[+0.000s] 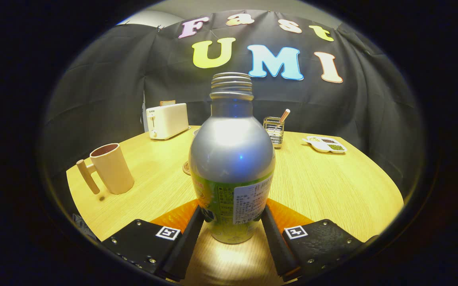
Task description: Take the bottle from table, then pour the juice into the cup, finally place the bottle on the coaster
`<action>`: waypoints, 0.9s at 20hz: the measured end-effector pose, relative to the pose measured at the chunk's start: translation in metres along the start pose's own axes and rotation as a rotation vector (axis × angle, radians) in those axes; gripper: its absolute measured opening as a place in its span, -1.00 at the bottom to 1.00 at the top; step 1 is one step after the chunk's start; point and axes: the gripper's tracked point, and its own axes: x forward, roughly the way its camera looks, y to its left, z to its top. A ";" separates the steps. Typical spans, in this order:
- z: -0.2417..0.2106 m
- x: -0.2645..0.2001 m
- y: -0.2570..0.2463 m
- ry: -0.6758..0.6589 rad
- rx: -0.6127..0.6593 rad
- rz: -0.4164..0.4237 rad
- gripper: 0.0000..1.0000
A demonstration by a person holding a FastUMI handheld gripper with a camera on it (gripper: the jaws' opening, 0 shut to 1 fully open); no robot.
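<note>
One bottle (231, 159) is sitting between the two fingers of the gripper (232, 222), upright, silver-shouldered with a green label around its lower body. Its threaded neck is uncapped. Both fingers are pressing against the bottle's lower sides, one on the left and one on the right, so the jaws are clamped on it. The base of the bottle is showing above the table (332, 186) surface with a bright patch of light under it; whether it is resting on the wood or lifted just clear, I cannot tell.

Just behind the bottle on its left, a dark round coaster (186, 168) is peeking out, mostly hidden by the bottle's body. Farther left, near the table's left edge, a beige cup (111, 167) with a stick-like wooden handle is standing upright, well apart from the bottle; its inside is looking dark.

At the far left of the table a cream toaster (167, 120) is standing with a slice showing in its slot. At the far side, just right of the bottle's shoulder, a clear glass holder (274, 130) is carrying a tilted stick. Farther right, a white divided dish (325, 144) is holding small heaps of dark and green grains.
</note>
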 end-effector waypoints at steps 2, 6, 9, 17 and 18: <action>0.001 0.000 0.002 0.015 0.000 -0.007 0.56; 0.003 0.002 0.006 0.039 -0.032 0.005 0.40; 0.009 -0.001 0.013 0.052 -0.062 0.028 0.39; 0.053 -0.006 0.024 0.019 -0.112 0.041 0.39; 0.058 -0.005 0.026 0.021 -0.115 0.034 0.40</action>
